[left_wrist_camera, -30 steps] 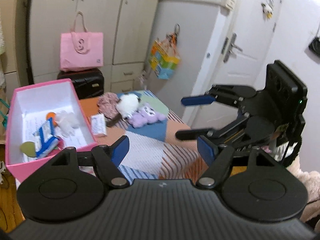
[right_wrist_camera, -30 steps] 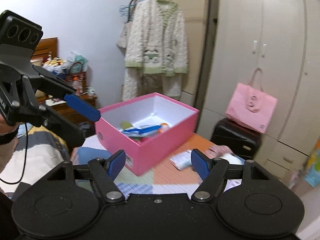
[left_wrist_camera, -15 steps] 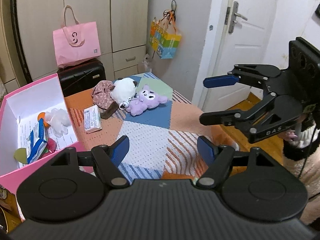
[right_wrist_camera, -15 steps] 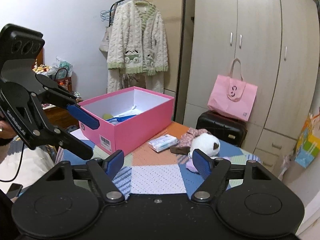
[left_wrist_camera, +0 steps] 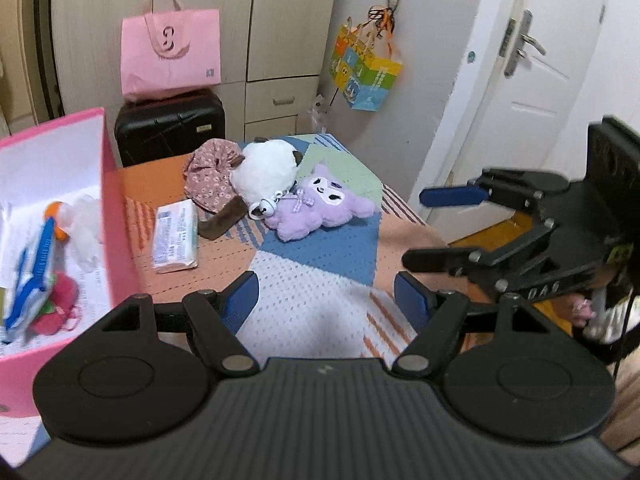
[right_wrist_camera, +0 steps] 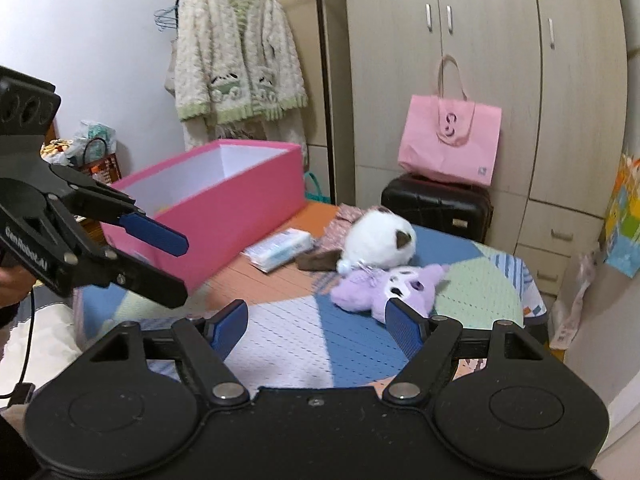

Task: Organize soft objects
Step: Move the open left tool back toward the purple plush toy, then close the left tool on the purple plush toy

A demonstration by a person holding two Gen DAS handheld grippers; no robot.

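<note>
A purple plush [left_wrist_camera: 320,208] [right_wrist_camera: 392,284] lies on the patchwork table cover, touching a white plush [left_wrist_camera: 266,174] [right_wrist_camera: 378,242]. A floral cloth piece [left_wrist_camera: 210,178] and a tissue pack [left_wrist_camera: 176,236] [right_wrist_camera: 280,248] lie beside them. At the table's left stands an open pink box [left_wrist_camera: 116,220] [right_wrist_camera: 224,216] holding several small items. My left gripper [left_wrist_camera: 326,300] [right_wrist_camera: 172,264] hovers open over the near part of the cover, short of the toys. My right gripper [right_wrist_camera: 316,320] [left_wrist_camera: 432,228] is open and empty, with the purple plush just beyond its right finger.
A black suitcase [left_wrist_camera: 170,128] with a pink tote bag [left_wrist_camera: 170,54] on it stands behind the table against the wardrobe [right_wrist_camera: 480,60]. A colourful bag [left_wrist_camera: 364,70] hangs by the white door [left_wrist_camera: 532,80]. A fluffy cardigan [right_wrist_camera: 236,60] hangs on a rack behind the box.
Both grippers have sunk and come closer to the table, so the plush toys and the box look larger. Both still stand open and empty.
</note>
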